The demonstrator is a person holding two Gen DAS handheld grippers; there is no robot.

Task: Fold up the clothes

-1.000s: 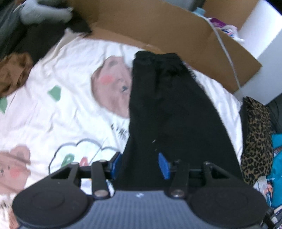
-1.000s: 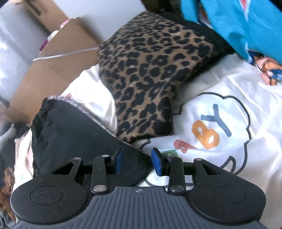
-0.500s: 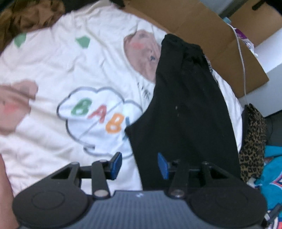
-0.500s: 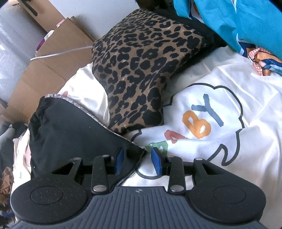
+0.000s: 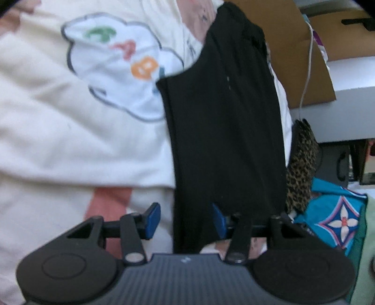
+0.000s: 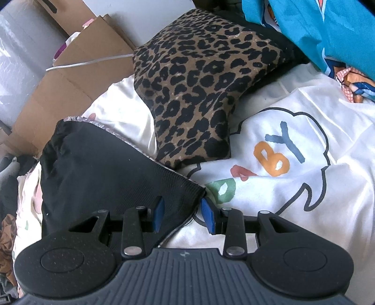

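Left gripper (image 5: 185, 217): I see its jaws opening, black garment (image 5: 225, 131) edge between the pads, untouched.
Right gripper (image 6: 182, 212): apart, garment corner between, ungripped.

You worked over a cream bedsheet (image 6: 304, 112) printed with a cloud outline and coloured "BABY" letters. Flattened brown cardboard boxes (image 6: 77, 77) leaned behind it against a pale wall (image 6: 131, 14), with a white cable (image 5: 309, 61) trailing across them. Soft daylight lit the bed evenly.
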